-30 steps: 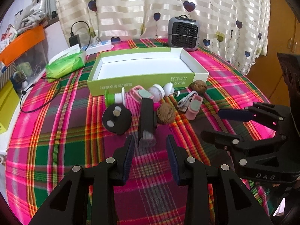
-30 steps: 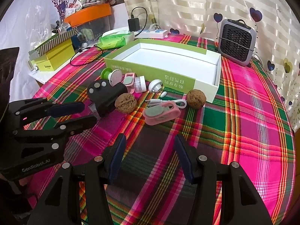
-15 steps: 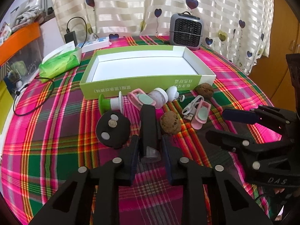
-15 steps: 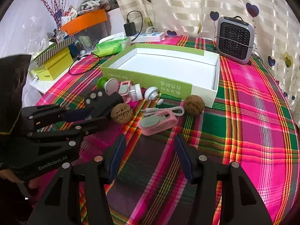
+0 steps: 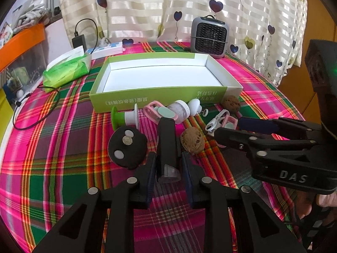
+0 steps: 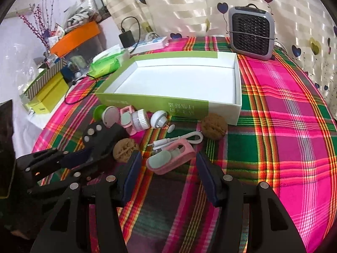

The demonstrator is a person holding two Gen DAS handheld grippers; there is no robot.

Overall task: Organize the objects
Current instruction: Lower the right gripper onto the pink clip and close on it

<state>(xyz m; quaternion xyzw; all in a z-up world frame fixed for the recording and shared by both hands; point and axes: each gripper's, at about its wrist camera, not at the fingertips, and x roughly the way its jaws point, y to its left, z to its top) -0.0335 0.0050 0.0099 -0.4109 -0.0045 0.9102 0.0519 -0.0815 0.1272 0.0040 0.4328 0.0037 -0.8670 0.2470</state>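
In the left wrist view my left gripper (image 5: 168,168) is shut on the near end of a black bar-shaped device (image 5: 167,139) that lies on the plaid cloth. A black disc (image 5: 126,147) sits to its left and a walnut (image 5: 192,142) to its right. My right gripper (image 6: 168,164) is open, with a pink case (image 6: 170,161) between its fingers; the pads do not touch it. A white cable (image 6: 179,138) and a second walnut (image 6: 213,126) lie just beyond. Behind them stands the empty green box (image 5: 160,99).
A green spool (image 5: 124,118), a pink clip (image 5: 154,110), a white jar (image 5: 179,110) and a white knob (image 5: 194,105) lie along the box front. A grey heater (image 5: 209,37), a tissue pack (image 5: 67,69), a power strip (image 5: 107,49) and a black cable (image 5: 31,122) sit farther back.
My left gripper went from open to shut on the black device. My right gripper moved forward, so the pink case now lies between its fingers.
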